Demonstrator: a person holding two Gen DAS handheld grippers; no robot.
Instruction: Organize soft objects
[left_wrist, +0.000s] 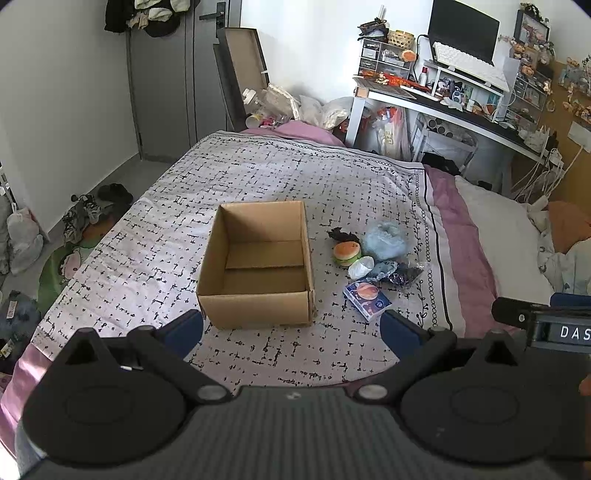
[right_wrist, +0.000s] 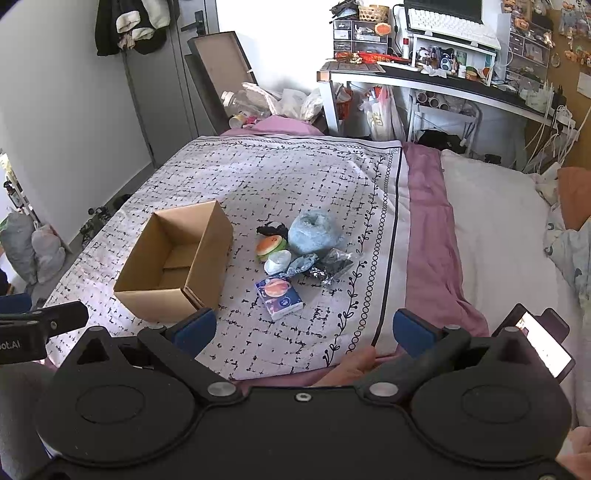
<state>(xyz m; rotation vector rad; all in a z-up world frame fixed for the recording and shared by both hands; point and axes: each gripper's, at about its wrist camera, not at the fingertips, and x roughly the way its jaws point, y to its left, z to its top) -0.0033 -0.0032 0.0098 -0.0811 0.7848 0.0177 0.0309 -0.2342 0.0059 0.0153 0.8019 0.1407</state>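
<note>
An empty cardboard box (left_wrist: 258, 264) (right_wrist: 173, 258) stands open on the patterned bedspread. Right of it lies a small heap: a burger-shaped squishy (left_wrist: 346, 253) (right_wrist: 270, 246), a pale blue plastic bundle (left_wrist: 384, 240) (right_wrist: 314, 232), a white cup-like piece (left_wrist: 360, 266) (right_wrist: 277, 261), a black scrap (left_wrist: 341, 234) (right_wrist: 272, 229), dark crinkly bags (left_wrist: 404, 273) (right_wrist: 330, 267) and a blue tissue pack (left_wrist: 367, 295) (right_wrist: 279, 293). My left gripper (left_wrist: 291, 332) hovers open just in front of the box. My right gripper (right_wrist: 304, 328) hovers open in front of the tissue pack. Both hold nothing.
The bedspread (left_wrist: 277, 177) (right_wrist: 288, 177) lies over a pink sheet (right_wrist: 428, 221). A cluttered desk (left_wrist: 443, 99) (right_wrist: 424, 77) with a monitor stands at the back right. A phone (right_wrist: 543, 343) lies by the right gripper. Shoes and bags (left_wrist: 85, 214) cover the floor on the left.
</note>
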